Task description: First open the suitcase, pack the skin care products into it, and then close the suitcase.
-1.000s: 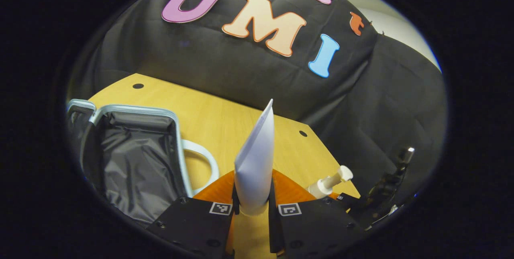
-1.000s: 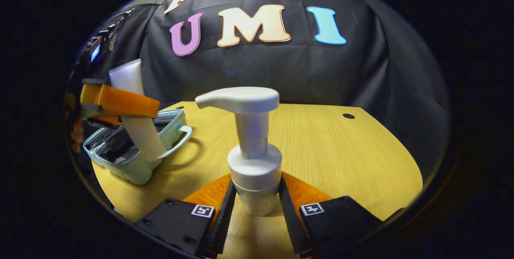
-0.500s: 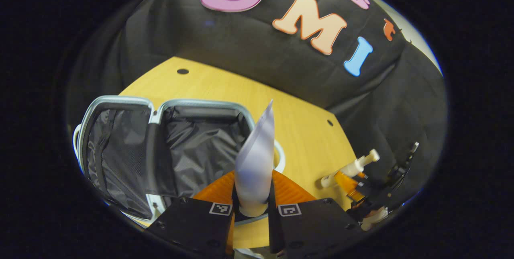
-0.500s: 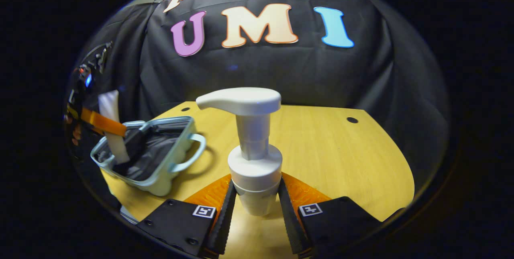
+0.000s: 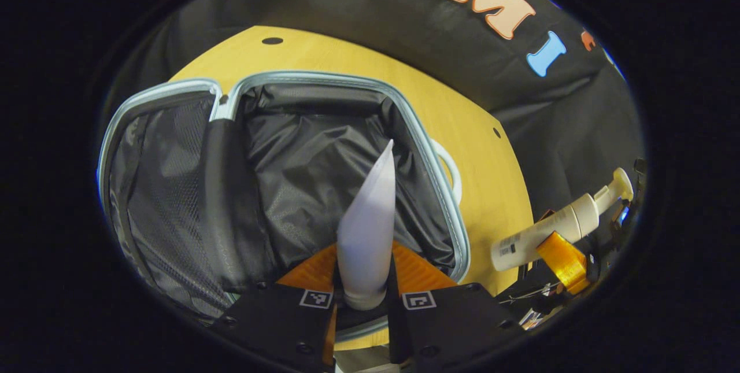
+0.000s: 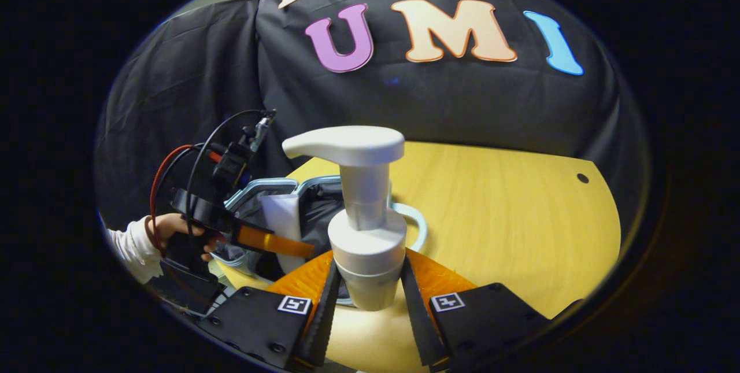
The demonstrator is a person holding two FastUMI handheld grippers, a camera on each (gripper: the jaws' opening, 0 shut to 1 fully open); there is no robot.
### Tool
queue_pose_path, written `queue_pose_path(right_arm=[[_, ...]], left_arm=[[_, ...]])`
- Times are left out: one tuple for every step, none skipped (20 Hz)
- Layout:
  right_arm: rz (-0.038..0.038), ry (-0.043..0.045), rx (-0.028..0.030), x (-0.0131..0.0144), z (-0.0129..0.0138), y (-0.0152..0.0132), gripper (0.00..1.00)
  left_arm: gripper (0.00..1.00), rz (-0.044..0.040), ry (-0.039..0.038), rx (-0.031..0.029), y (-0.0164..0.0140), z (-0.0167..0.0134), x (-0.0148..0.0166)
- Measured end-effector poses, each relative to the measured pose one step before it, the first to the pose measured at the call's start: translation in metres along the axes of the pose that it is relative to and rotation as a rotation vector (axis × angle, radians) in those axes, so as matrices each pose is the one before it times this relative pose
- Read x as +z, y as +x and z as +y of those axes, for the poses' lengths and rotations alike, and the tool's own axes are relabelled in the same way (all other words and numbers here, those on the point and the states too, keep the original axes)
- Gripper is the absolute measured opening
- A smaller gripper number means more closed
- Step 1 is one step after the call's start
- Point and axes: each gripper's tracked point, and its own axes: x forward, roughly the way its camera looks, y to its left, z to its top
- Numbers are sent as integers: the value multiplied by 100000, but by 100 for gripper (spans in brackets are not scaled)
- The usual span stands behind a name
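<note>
Left hand-held gripper (image 5: pixel 363 298) clamping tube (image 5: pixel 370 222)

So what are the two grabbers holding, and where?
Left gripper pinches the white tube near its cap end; right gripper pinches the pump bottle just under its collar.

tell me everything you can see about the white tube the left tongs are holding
The white tube looks like soft, matte plastic: round at the bottom, tapering to a flat crimped end that points away from the left tongs. Both fingers press on its lower part. It hangs above the open suitcase, over the black fabric lining. In the right gripper view it shows at the suitcase's opening. No label is visible.
</note>
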Motion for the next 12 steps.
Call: queue_pose_path(right_arm=[[1316, -365, 722, -266, 840, 515, 59], [1200, -5, 644, -265, 742, 601, 59], [1343, 142, 486, -183, 650, 597, 59], [1387, 103, 81, -365, 623, 696, 59], [1258, 91, -127, -266, 387, 652, 60], [1153, -127, -437, -283, 278, 675, 60], [1088, 94, -422, -132, 255, 760, 60], [2195, -30, -148, -617, 158, 648, 59], [1977, -162, -355, -466, 261, 774, 60], [1994, -91, -173, -373, 204, 605, 59], [1580, -208, -368, -243, 121, 649, 59], [1712, -120, -391, -364, 115, 725, 60]], left_arm=[[33, 146, -470, -37, 163, 279, 90], [35, -601, -351, 1363, -128, 515, 212], [36, -1433, -477, 489, 40, 350, 781], [46, -1926, -697, -486, -138, -33, 405], [57, -2848, -861, -1718, -372, -305, 682], [75, -3660, -1216, -1938, -668, -379, 1163], [78, -4237, -1135, -1292, -789, -267, 1184], [80, -3973, -712, -854, -929, -109, 1163], [89, -4200, -245, -1040, -1136, -167, 1140], [89, -3991, -281, -884, -1317, -120, 1246], [89, -2958, -167, -819, -1252, 62, 777], [84, -2604, -361, -465, -1258, 203, 792]])
